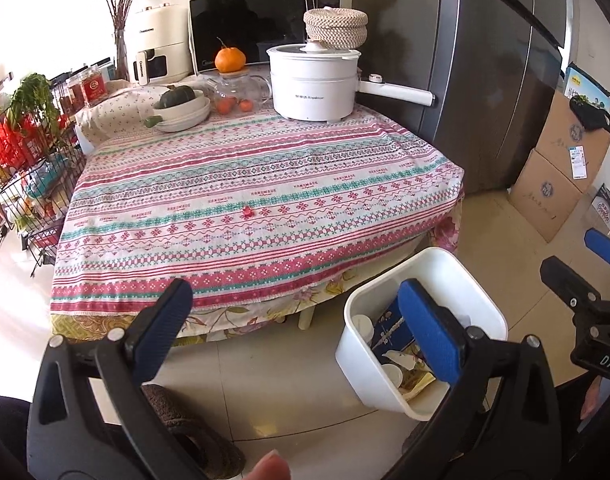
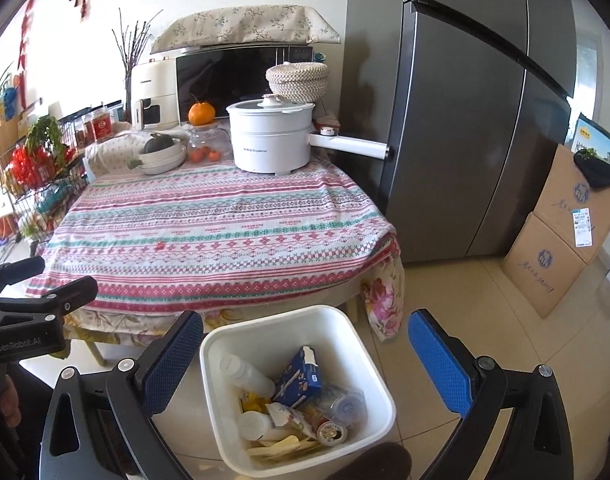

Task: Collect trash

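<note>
A white square trash bin point(image 2: 347, 326) stands on the floor in front of the table; it also shows in the left wrist view point(image 1: 471, 280). It holds a blue carton point(image 2: 299, 380), white bottles point(image 2: 245, 372), a can point(image 2: 331, 432) and wrappers. My right gripper point(image 2: 305, 364) is open and empty, jaws spread wide just above the bin. My left gripper point(image 1: 301, 328) is open and empty, held over the floor left of the bin. A small red scrap point(image 1: 247, 211) lies on the striped tablecloth point(image 1: 265, 184); it also shows in the right wrist view point(image 2: 159, 245).
At the table's far end stand a white electric pot point(image 1: 315, 80), a glass teapot with an orange on top point(image 1: 229, 60), stacked bowls point(image 1: 183, 110) and a microwave point(image 1: 261, 28). A grey fridge point(image 1: 485, 60) is right, cardboard boxes point(image 1: 561, 172) beyond, wire racks point(image 1: 29, 168) left.
</note>
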{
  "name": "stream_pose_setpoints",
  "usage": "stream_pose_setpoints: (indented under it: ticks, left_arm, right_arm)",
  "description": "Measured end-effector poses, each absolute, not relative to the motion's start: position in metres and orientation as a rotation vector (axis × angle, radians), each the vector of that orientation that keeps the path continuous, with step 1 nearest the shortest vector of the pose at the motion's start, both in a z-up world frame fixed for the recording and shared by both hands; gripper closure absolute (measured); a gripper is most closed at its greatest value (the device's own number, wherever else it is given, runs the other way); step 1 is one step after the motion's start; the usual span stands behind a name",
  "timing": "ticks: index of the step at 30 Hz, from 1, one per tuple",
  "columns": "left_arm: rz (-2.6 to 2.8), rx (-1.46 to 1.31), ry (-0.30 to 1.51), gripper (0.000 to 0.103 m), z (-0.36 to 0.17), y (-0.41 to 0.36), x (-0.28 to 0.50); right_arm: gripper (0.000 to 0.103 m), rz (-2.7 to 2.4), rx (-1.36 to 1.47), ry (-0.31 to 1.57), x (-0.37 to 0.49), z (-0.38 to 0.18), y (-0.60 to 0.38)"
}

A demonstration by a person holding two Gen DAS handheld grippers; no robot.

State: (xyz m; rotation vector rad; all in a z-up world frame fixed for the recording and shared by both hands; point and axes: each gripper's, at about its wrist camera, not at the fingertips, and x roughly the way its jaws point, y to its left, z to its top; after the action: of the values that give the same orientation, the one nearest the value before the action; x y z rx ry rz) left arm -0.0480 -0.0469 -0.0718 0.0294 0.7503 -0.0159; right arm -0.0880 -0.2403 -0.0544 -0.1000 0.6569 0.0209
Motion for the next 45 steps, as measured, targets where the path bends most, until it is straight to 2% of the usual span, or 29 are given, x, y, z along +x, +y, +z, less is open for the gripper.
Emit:
stream_pose_setpoints:
  ticks: [45]
  left_arm:
    - [-0.013, 0.029, 0.706, 0.001, -0.0683, -0.0519, -0.0525]
  right_arm:
    - [0.0, 0.003, -0.106, 0.628, -0.09, -0.0544, -0.2393]
